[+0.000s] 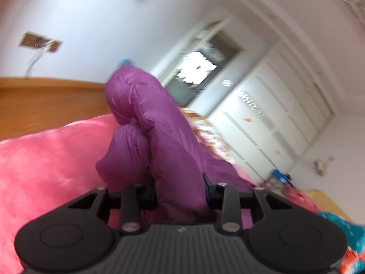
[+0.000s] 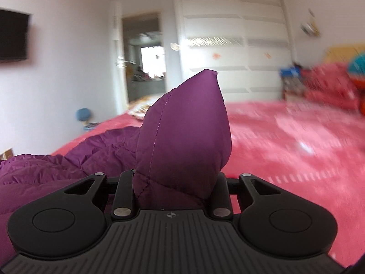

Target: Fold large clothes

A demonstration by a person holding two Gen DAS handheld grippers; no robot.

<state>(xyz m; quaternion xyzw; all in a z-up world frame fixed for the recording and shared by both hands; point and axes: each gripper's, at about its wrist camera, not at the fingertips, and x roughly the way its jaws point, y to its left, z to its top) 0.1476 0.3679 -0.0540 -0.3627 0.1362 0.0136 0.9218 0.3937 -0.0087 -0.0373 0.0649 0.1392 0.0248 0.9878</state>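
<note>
Pink bed (image 2: 285,137), white wardrobe behind. Purple puffer jacket (image 2: 182,137) spread on bed. Left tongs (image 1: 180,196) and right tongs (image 2: 178,182) each clamped on a padded fold. Likely light, soft, slippery shell; better gripped at quilted seams.

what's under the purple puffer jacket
A pink blanket lies beneath the purple puffer jacket, whose ends both grippers pinch. Whatever is under the jacket's spread middle is hidden.
</note>
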